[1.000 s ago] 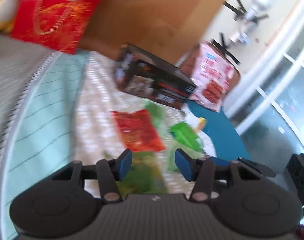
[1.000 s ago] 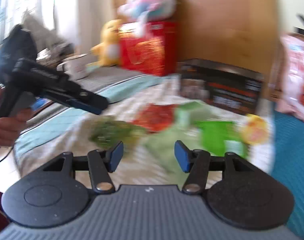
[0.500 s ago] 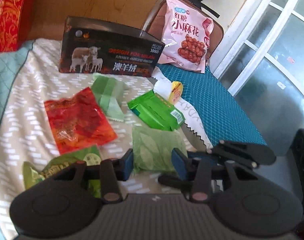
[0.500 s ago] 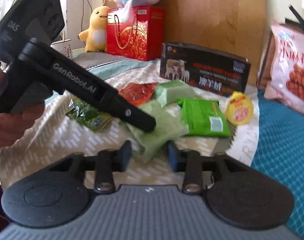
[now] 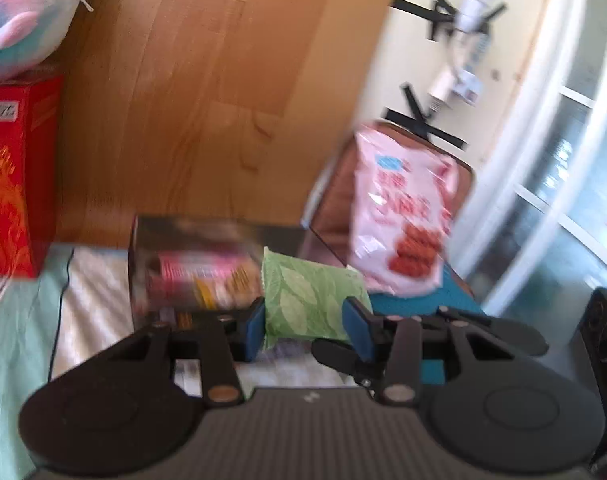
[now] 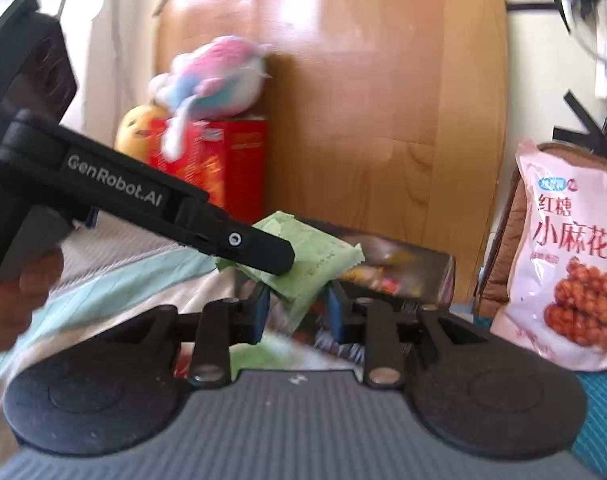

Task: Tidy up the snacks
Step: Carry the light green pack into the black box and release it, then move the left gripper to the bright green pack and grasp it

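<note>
A light green leaf-print snack packet (image 5: pixel 309 300) is held off the bed between both grippers. My left gripper (image 5: pixel 303 326) is shut on its sides. My right gripper (image 6: pixel 297 308) is shut on the packet's lower corner (image 6: pixel 303 268); the left gripper's finger (image 6: pixel 239 240) crosses in front of it. Behind the packet lies the dark box (image 5: pixel 195 264), which also shows in the right wrist view (image 6: pixel 403 268). The other snacks on the bed are hidden below the grippers.
A pink snack bag (image 6: pixel 571 256) leans on a brown chair (image 5: pixel 331 208) at the right. A red gift bag (image 6: pixel 219 164) with plush toys (image 6: pixel 211 76) stands at the wooden headboard (image 5: pixel 207 92). A window (image 5: pixel 583 184) is far right.
Both grippers have closed on the green packet and lifted it off the bed. The views have tilted up, so the other snacks dropped out of sight.
</note>
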Demonstrator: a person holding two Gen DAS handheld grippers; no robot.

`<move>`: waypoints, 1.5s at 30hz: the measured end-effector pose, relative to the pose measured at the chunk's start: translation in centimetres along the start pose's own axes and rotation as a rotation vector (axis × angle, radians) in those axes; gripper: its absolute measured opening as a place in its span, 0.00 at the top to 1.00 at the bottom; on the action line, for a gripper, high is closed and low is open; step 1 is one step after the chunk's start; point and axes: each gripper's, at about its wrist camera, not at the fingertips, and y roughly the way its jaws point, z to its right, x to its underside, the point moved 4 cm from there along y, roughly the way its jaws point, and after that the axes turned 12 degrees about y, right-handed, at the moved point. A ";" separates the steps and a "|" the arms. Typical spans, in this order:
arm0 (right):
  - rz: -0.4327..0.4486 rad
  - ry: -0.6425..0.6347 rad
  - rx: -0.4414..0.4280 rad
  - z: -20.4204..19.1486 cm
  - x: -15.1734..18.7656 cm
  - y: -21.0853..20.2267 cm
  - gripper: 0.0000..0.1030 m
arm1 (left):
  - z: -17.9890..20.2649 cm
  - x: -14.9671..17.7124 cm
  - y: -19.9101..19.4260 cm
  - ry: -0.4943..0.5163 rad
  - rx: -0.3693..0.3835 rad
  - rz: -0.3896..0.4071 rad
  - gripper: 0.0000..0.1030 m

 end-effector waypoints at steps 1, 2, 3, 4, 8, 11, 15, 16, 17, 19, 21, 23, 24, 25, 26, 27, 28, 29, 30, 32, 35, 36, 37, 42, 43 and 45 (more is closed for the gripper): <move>0.000 0.010 0.007 0.6 -0.5 1.0 0.68 | -0.5 -0.4 0.9 -0.006 -0.010 0.001 0.60; -0.003 0.034 0.013 1.0 -0.8 1.9 0.68 | -1.0 -0.8 1.8 -0.015 -0.021 0.001 0.60; -0.009 0.041 0.021 1.4 -1.0 2.8 0.68 | -1.3 -1.1 2.6 -0.022 -0.031 0.000 0.60; -0.016 0.046 0.029 1.5 -1.0 3.2 0.67 | -1.7 -1.2 3.4 -0.031 -0.045 -0.005 0.59; -0.044 0.097 0.055 2.6 -1.0 5.1 0.55 | -3.3 -1.0 5.3 -0.064 -0.117 -0.037 0.56; -0.012 0.161 0.043 3.6 -1.2 3.4 0.54 | -3.8 -0.2 4.2 -0.088 -0.098 -0.019 0.53; 0.008 0.195 0.055 5.2 -0.4 0.0 0.51 | -3.5 1.5 1.3 -0.092 -0.072 0.008 0.51; 0.001 0.210 0.069 5.7 0.0 -0.8 0.51 | -3.2 1.9 0.6 -0.090 -0.071 0.009 0.51; -0.011 0.230 0.082 6.4 0.5 -1.6 0.51 | -3.0 2.5 0.0 -0.092 -0.061 0.002 0.51; -0.045 0.272 0.096 7.4 1.8 -2.9 0.51 | -2.3 3.9 -1.3 -0.101 -0.031 -0.011 0.51; -0.067 0.293 0.101 7.6 2.9 -3.9 0.51 | -1.2 5.5 -2.7 -0.093 -0.014 -0.015 0.51; -0.085 0.306 0.078 7.1 4.0 -4.9 0.51 | -0.4 6.9 -3.6 -0.101 0.011 -0.035 0.51; -0.093 0.310 0.060 6.7 4.4 -5.3 0.51 | 0.1 7.8 -3.8 -0.108 0.034 -0.052 0.51; -0.105 0.316 0.040 6.2 5.1 -5.7 0.51 | 0.7 8.6 -4.0 -0.113 0.058 -0.070 0.51; -0.126 0.321 0.019 5.7 5.6 -5.9 0.48 | 1.3 9.4 -4.0 -0.119 0.081 -0.090 0.51; -0.153 0.324 0.002 5.3 6.3 -6.0 0.48 | 1.8 10.0 -3.9 -0.127 0.102 -0.110 0.51; -0.178 0.321 -0.005 4.8 7.1 -5.9 0.48 | 2.3 10.6 -3.6 -0.138 0.126 -0.135 0.51; -0.196 0.317 -0.001 4.4 7.6 -5.8 0.48 | 2.6 11.0 -3.2 -0.149 0.138 -0.153 0.51; -0.220 0.321 0.000 4.0 8.2 -5.6 0.48 | 2.8 11.5 -2.8 -0.159 0.141 -0.171 0.51; -0.240 0.349 -0.022 3.0 9.1 -5.6 0.48 | 2.8 12.1 -2.6 -0.182 0.140 -0.187 0.51; -0.290 0.306 -0.089 -0.1 9.7 -6.3 0.64 | 2.4 12.6 -3.0 -0.195 0.141 -0.182 0.51; -0.292 0.296 -0.103 -1.3 10.0 -6.7 0.63 | 2.2 12.7 -3.3 -0.193 0.126 -0.182 0.51; -0.294 0.275 -0.122 -2.9 10.2 -7.2 0.60 | 2.0 12.8 -3.6 -0.187 0.111 -0.179 0.51; -0.356 0.153 -0.364 -8.4 11.0 -8.7 0.56 | 0.9 13.0 -5.1 -0.211 0.106 -0.165 0.51; -0.329 0.127 -0.350 -8.3 10.5 -9.0 0.56 | 0.7 12.9 -5.8 -0.205 0.098 -0.152 0.51; -0.278 0.152 -0.305 -6.8 9.3 -9.3 0.56 | 0.3 12.9 -7.4 -0.207 0.094 -0.124 0.49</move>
